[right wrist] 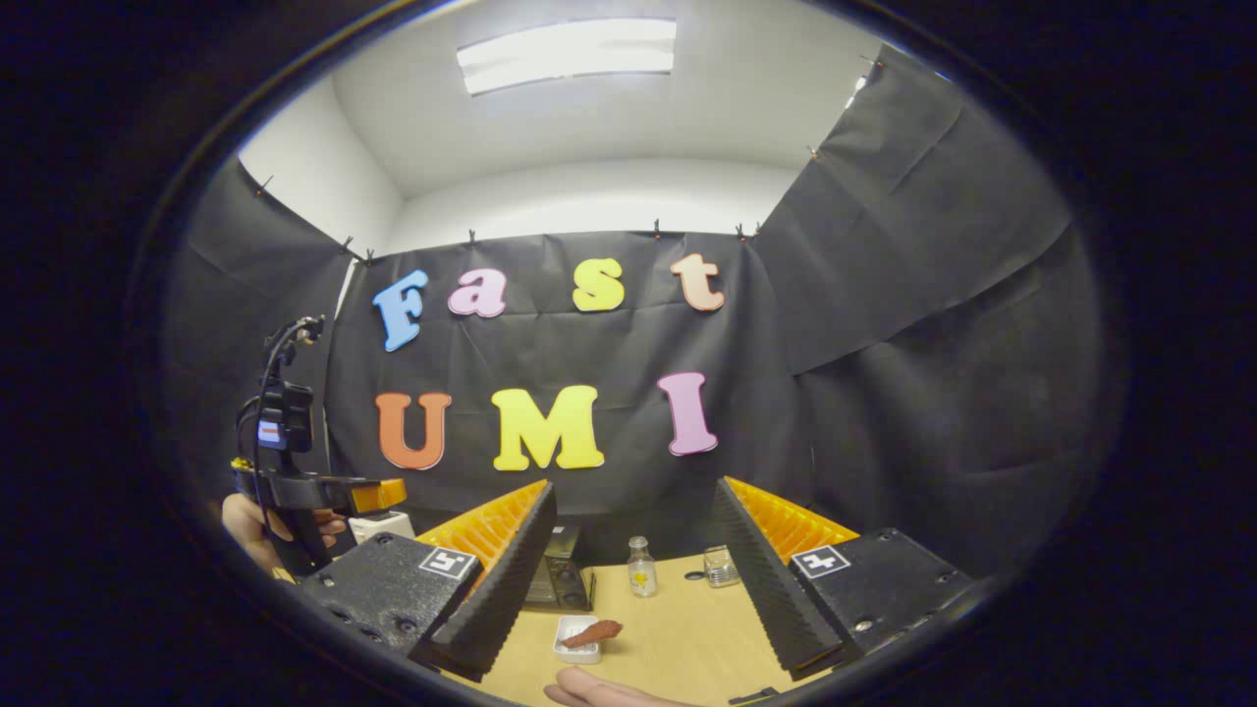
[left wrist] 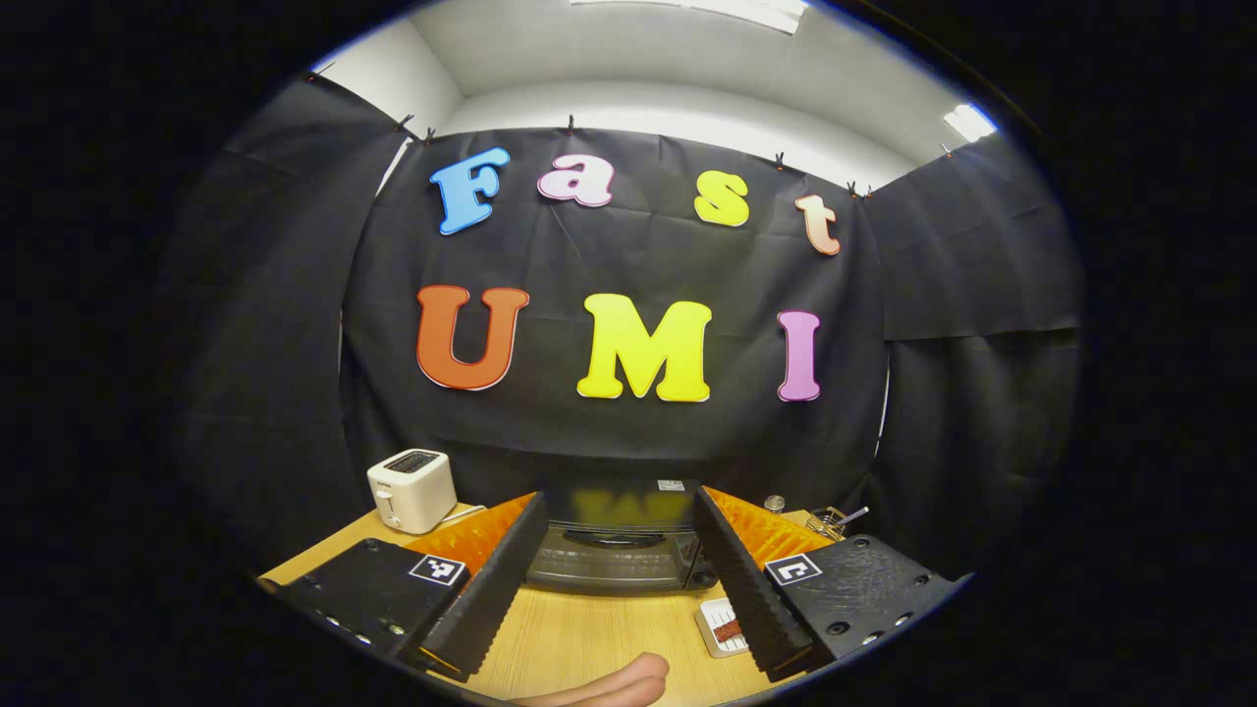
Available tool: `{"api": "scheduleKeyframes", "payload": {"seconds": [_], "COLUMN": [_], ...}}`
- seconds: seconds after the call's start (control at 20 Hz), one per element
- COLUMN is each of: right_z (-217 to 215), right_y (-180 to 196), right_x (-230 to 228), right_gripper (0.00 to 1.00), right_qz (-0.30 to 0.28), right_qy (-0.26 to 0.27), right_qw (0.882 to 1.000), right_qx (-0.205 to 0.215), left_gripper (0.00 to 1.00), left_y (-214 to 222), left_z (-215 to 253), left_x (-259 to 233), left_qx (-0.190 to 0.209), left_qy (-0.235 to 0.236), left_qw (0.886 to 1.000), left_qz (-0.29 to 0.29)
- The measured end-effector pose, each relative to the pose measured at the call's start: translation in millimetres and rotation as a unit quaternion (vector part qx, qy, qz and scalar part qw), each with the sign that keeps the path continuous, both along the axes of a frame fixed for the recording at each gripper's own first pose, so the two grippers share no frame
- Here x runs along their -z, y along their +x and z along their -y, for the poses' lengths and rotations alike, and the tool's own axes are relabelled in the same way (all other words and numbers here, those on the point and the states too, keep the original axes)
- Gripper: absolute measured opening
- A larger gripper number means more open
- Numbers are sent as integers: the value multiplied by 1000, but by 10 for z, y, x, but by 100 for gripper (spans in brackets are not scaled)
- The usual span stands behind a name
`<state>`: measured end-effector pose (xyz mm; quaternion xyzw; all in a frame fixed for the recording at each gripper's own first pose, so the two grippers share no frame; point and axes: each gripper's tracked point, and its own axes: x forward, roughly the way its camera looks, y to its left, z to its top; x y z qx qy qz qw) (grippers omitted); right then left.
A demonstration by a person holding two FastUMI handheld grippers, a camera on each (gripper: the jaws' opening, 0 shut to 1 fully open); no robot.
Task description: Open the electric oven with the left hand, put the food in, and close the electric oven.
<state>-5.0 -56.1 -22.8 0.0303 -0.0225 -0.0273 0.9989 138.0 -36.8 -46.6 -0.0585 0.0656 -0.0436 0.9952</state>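
The black electric oven (left wrist: 617, 555) stands on the wooden table straight ahead in the left gripper view, its door closed. My left gripper (left wrist: 619, 565) hangs open in front of it, apart from it, with nothing between its fingers. A small white dish (right wrist: 579, 638) carries a reddish-brown piece of food (right wrist: 593, 633) in front of the oven's right end (right wrist: 562, 577). The dish (left wrist: 722, 628) also peeks beside my left gripper's right finger. My right gripper (right wrist: 633, 589) is open above the table, the dish low between its fingers. The left gripper (right wrist: 324, 491) and the hand holding it appear at left.
A white toaster (left wrist: 411, 489) stands at the table's back left. A small bottle (right wrist: 641, 570) and a glass jar (right wrist: 721, 567) stand at the back, right of the oven. A metal utensil (left wrist: 843, 518) lies at the back right. A fingertip (left wrist: 609, 683) shows at the near table edge.
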Motion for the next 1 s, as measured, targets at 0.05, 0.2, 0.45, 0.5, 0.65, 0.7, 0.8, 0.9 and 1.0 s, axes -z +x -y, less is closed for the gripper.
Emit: {"api": "scheduleKeyframes", "payload": {"seconds": [0.05, 0.2, 0.45, 0.5, 0.65, 0.7, 0.8, 0.9, 1.0], "right_z": [66, 240, 477, 519, 621, 647, 681, 701, 694], "right_y": [-2, -25, 17, 25, 74, 81, 106, 118, 125], "right_x": [17, 64, 259, 313, 406, 430, 487, 534, 550], "right_gripper": [100, 100, 100, 100, 100, 99, 100, 100, 100], "right_qz": [-1, 1, -11, -18, -30, -33, -37, -42, -44], "right_qy": [3, 6, 5, 3, -1, -3, -4, -4, -7], "right_qw": [1000, 1000, 1000, 1000, 999, 999, 999, 999, 998], "right_qx": [5, 14, 23, 25, 29, 30, 30, 32, 33], "left_gripper": [95, 95, 95, 95, 95, 95, 95, 95, 96], "left_y": [133, 548, 1205, 1307, 1548, 1601, 1696, 1740, 1790], "left_z": [12, 61, 236, 258, 279, 254, 273, 292, 249], "left_x": [48, 278, 989, 1125, 1508, 1617, 1783, 1929, 1886], "left_qx": [3, -1, 6, 7, 10, 4, 2, 5, -1], "left_qy": [-1, 6, 23, 19, 21, 27, 34, 57, 88], "left_qw": [1000, 1000, 997, 996, 992, 990, 987, 983, 984], "left_qz": [-4, -16, -67, -82, -126, -140, -160, -174, -156]}}
